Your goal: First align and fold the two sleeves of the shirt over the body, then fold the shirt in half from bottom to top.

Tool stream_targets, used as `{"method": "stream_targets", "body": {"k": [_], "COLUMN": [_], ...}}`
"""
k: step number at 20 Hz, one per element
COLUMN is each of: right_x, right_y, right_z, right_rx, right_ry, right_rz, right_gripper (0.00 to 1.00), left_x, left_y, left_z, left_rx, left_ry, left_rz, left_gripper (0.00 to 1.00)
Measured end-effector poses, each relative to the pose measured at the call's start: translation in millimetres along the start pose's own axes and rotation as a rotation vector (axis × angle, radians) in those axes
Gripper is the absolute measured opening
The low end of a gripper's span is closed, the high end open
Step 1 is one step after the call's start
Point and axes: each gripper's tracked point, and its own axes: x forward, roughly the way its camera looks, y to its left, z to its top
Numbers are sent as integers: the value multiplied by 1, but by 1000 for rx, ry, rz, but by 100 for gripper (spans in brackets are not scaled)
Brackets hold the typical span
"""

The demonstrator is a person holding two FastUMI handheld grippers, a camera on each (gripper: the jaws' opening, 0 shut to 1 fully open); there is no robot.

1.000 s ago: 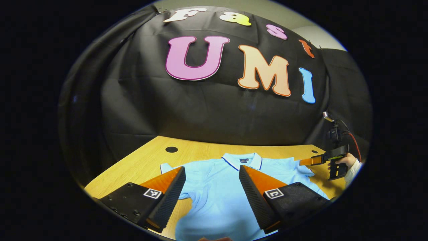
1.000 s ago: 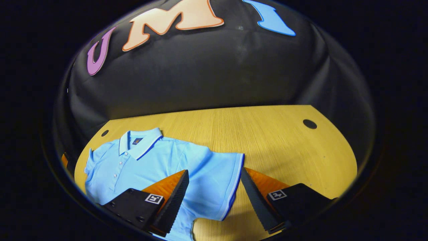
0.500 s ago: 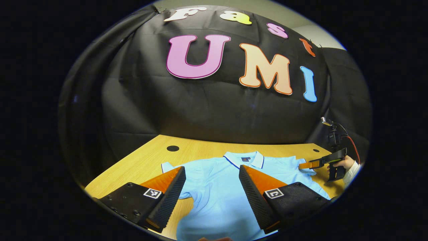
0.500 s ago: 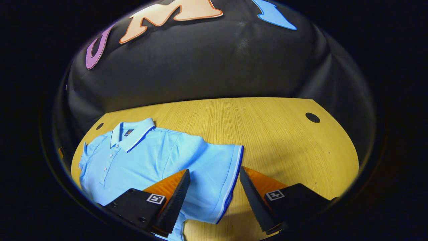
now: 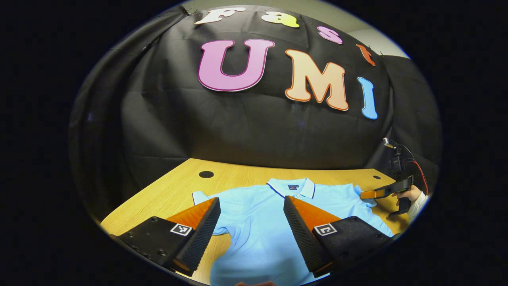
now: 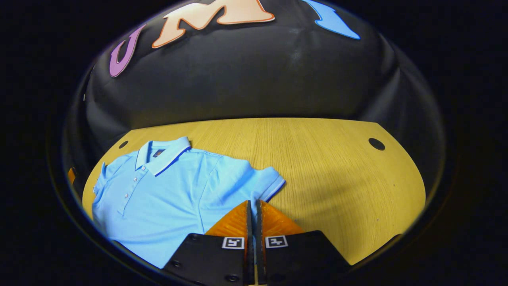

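The light-blue shirt [image 6: 166, 194] lies face up and flat on the bench [image 6: 325, 159], collar [image 6: 160, 153] toward the booth wall, its long axis running from there back toward the person. Neither sleeve is folded over the body yet. In the right gripper view, the right sleeve [image 6: 262, 184] sits directly ahead of the right gripper [image 6: 253, 206], whose fingers are pinched together on the sleeve's cuff edge (a thin strip of blue shows in the slit between them). The shirt's body spreads to that gripper's left, so the fold has to carry the sleeve leftward across the chest.

In the left gripper view, the left gripper [image 5: 252, 206] hovers released over the near part of the shirt, fingers wide apart with cloth showing between them. The left sleeve [image 5: 204, 198] lies just ahead of its left finger, near but not held. Far off to its right, a hand [image 5: 406, 196] holds the other gripper at the opposite sleeve.
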Motion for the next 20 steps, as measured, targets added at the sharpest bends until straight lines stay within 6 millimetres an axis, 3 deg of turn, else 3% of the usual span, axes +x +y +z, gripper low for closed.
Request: {"method": "stream_targets", "body": {"k": [2, 6, 10, 12, 16, 17, 19, 20], "right_x": [-2, -18, -37, -39, -40, -44, -60, -68], "right_y": [1, 23, 77, 103, 133, 140, 158, 166], "right_z": [1, 25, 50, 52, 46, 46, 49, 51], "right_rx": [33, 132, 227, 285, 358, 375, 420, 438], "right_ry": [8, -51, -119, -111, -78, -76, -64, -57], "right_rz": [7, 94, 284, 372, 459, 498, 588, 628], "right_gripper": [5, 5, 5, 5, 5, 11, 8, 32], "left_x": [0, 0, -1, -1, -1, -1, -1, -1], "left_y": [-1, -2, -5, -5, -3, -3, -4, -3], "left_z": [-1, -1, -2, -2, 0, 1, 1, 1], "left_rx": [-5, -11, -18, -19, -19, -19, -22, -21], "left_ry": [2, 4, 7, 6, 0, -1, -5, -4], "left_rz": [-3, -8, -16, -18, -13, -15, -18, -16], "left_gripper": [95, 95, 95, 95, 95, 95, 95, 95]}}
